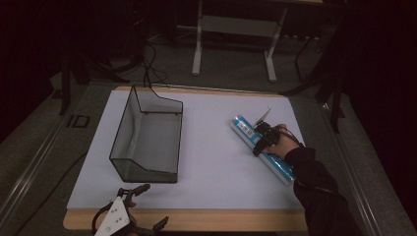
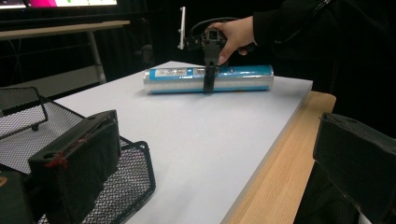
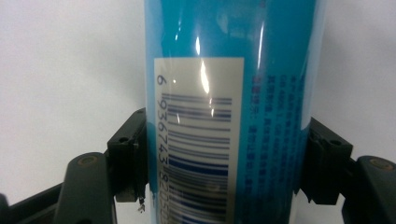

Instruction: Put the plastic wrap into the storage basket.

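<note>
So the right gripper (image 3: 224,163) has its fingers (image 3: 128,158) clamped on both sides of the blue tube (image 3: 229,93). In the right gripper view each pad presses flat against the shiny wrapper, one just left of the barcode label (image 3: 198,135), the other on the blue side with the small print. No gap on either side, so that's a proper grip.

From the left gripper view the same gripper comes straight down onto the tube (image 2: 210,78) from above, with the person's hand (image 2: 233,35) wrapped round its top, and it grabs the tube roughly at the middle. The tube is lying on its side on the tabletop (image 2: 196,140), not lifted as far as I can tell.

In the high view the tube (image 1: 246,130) sits on the right half of the white tabletop (image 1: 211,162), angled toward the near right edge, with the dark sleeve (image 1: 319,191) coming in over its near end.

The left gripper (image 1: 142,206) is parked at the near edge, fingers (image 2: 74,163) spread wide with nothing between them. Just beside it stands the black mesh basket (image 1: 147,137), well apart from the tube.
</note>
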`<action>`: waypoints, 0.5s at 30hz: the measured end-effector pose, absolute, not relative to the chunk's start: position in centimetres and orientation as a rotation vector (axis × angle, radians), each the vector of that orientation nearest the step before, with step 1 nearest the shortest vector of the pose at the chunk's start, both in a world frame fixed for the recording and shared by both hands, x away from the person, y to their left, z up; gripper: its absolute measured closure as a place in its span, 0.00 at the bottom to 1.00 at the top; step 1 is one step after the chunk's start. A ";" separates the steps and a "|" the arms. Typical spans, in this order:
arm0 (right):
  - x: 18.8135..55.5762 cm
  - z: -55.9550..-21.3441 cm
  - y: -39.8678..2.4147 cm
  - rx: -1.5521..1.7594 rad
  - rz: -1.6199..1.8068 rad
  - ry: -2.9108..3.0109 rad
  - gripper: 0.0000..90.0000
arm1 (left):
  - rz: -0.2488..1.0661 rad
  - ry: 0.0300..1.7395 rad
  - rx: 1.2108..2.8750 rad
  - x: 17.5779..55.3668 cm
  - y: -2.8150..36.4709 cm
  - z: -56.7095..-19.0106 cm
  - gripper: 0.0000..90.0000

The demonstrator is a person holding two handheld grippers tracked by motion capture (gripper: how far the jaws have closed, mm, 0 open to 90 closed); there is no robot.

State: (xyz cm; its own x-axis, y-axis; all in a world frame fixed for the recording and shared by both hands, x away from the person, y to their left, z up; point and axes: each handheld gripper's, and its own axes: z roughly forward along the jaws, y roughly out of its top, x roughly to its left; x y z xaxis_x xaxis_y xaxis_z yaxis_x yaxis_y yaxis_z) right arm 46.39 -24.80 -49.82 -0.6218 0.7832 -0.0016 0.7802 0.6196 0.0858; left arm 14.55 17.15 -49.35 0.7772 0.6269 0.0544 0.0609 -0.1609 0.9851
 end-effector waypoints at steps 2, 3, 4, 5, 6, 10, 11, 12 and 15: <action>46.5 -49.9 -24.5 1.346 0.085 2.794 0.34 | 0.544 0.549 1.679 14.5 17.1 -49.4 0.02; 46.5 -50.0 -24.4 1.344 0.071 2.792 0.34 | 0.544 0.549 1.680 14.5 17.1 -49.4 0.02; 46.5 -50.0 -24.4 1.333 0.063 2.797 0.34 | 0.544 0.549 1.679 14.5 17.1 -49.4 0.02; 46.5 -50.0 -24.3 1.338 0.056 2.797 0.34 | 0.544 0.550 1.680 14.6 17.2 -49.4 0.02; 46.6 -50.0 -24.3 1.350 0.056 2.798 0.35 | 0.544 0.550 1.681 14.6 17.2 -49.4 0.02; 46.6 -50.0 -24.1 1.360 0.027 2.790 0.35 | 0.543 0.550 1.690 14.6 17.1 -49.4 0.02; 46.6 -50.0 -24.0 1.364 0.021 2.782 0.35 | 0.544 0.551 1.692 14.6 17.1 -49.4 0.02; 46.5 -50.0 -24.0 1.362 0.029 2.780 0.35 | 0.544 0.552 1.691 14.6 17.1 -49.4 0.02; 46.5 -49.7 -24.2 1.425 0.075 2.791 0.35 | 0.542 0.558 1.686 14.7 17.1 -49.4 0.02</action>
